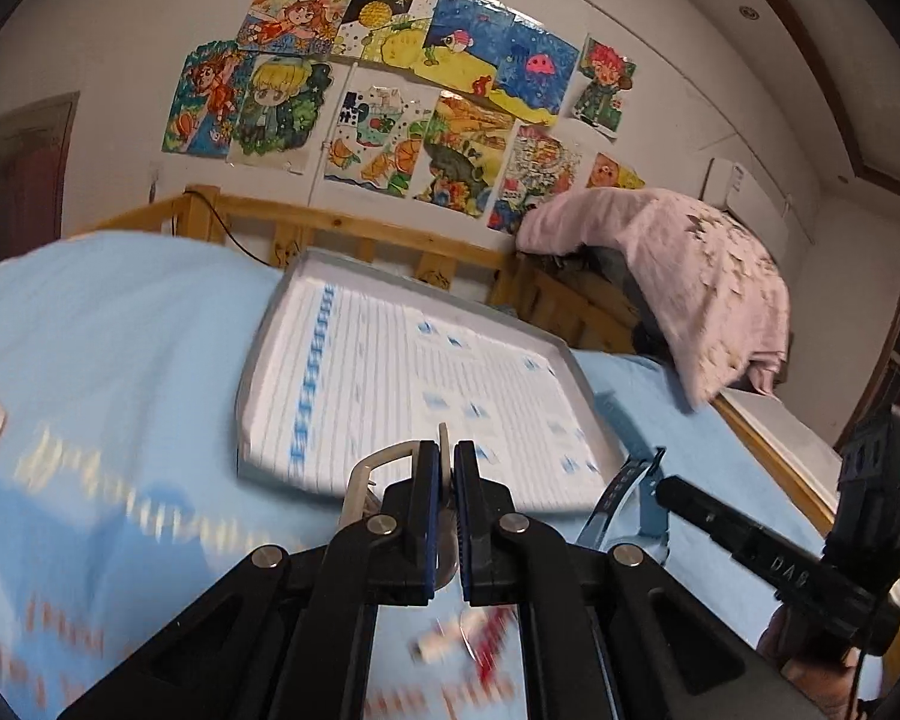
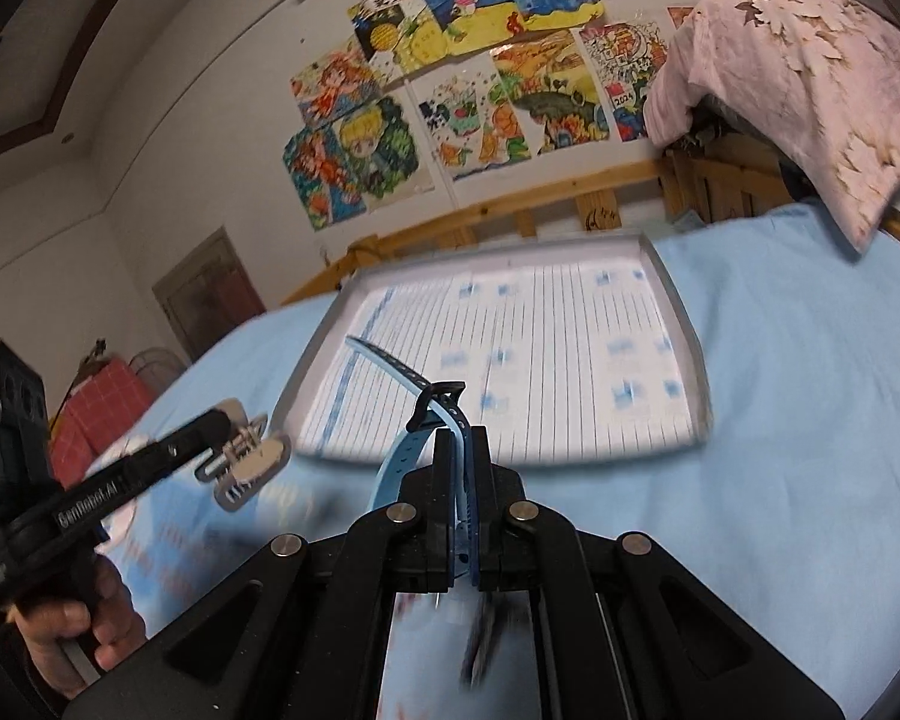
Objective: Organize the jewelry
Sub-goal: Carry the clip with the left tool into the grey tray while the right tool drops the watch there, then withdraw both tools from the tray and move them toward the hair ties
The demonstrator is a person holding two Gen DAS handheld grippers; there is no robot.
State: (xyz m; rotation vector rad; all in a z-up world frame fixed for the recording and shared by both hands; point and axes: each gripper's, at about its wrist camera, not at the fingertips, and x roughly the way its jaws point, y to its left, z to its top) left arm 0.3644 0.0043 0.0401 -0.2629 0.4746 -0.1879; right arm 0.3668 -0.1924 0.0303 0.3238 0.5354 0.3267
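My left gripper [image 1: 447,456] is shut on a silver metal watch [image 1: 378,468], held above the light blue sheet; the watch also shows in the right wrist view [image 2: 249,456], in the left gripper [image 2: 210,426]. My right gripper [image 2: 459,438] is shut on a light blue watch strap [image 2: 417,396] with a dark buckle, raised in front of the tray. The strap also shows in the left wrist view [image 1: 621,489], beside the right gripper [image 1: 666,486]. A grey tray [image 1: 258,354] [image 2: 684,330] lined with a white blue-printed cloth lies ahead on the bed.
A light blue sheet [image 1: 120,324] covers the bed. A wooden rail [image 1: 354,228] runs behind it, with a pink quilt [image 1: 690,264] draped at the right. Drawings hang on the wall [image 1: 390,90]. A red box [image 2: 102,402] stands at the left.
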